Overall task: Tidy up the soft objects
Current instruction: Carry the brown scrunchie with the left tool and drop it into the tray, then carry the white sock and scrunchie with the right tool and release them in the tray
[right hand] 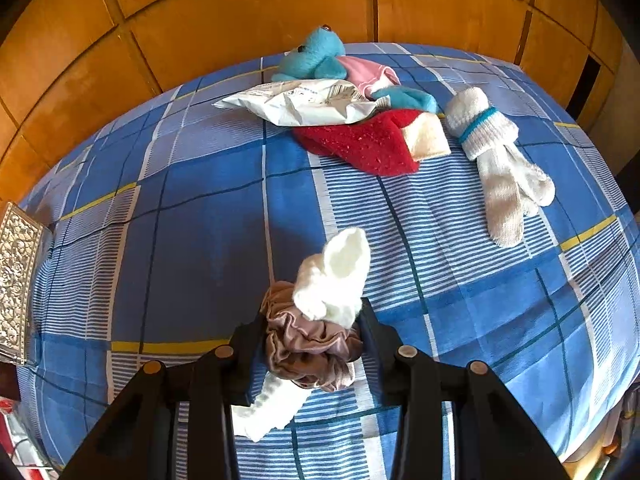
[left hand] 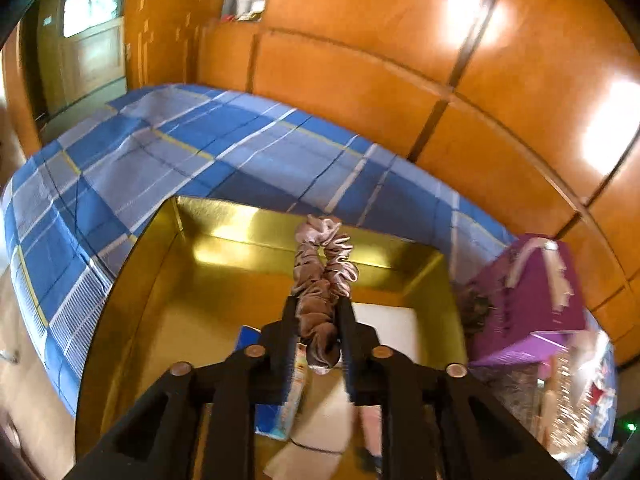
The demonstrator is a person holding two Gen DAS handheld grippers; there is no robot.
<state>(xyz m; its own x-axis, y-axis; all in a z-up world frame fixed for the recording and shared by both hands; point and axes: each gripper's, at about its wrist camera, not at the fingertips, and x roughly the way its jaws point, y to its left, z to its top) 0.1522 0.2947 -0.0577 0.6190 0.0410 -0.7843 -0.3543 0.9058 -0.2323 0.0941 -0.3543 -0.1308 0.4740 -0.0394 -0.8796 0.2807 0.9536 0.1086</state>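
Observation:
In the left wrist view my left gripper [left hand: 318, 302] hangs over an open gold box [left hand: 224, 240]. Its two black fingers are shut on a brownish-pink satin scrunchie [left hand: 320, 272], whose loop sticks out past the tips. In the right wrist view my right gripper [right hand: 312, 320] hovers over the blue plaid bed sheet [right hand: 180, 220]. It is shut on a second satin scrunchie [right hand: 308, 344] together with a white sock [right hand: 332, 280]. Further back on the bed lie a blue plush toy [right hand: 316, 52], a red and cream cloth [right hand: 360, 144] and a pair of white knitted gloves [right hand: 496, 152].
A crumpled white plastic bag [right hand: 300, 104] lies on the plush toy. A silver embossed box [right hand: 16, 280] sits at the bed's left edge. The gold box holds a blue booklet [left hand: 272, 412] and white paper [left hand: 396, 328]. A purple box [left hand: 532, 292] stands beside it. Wooden panels [left hand: 400, 60] back the bed.

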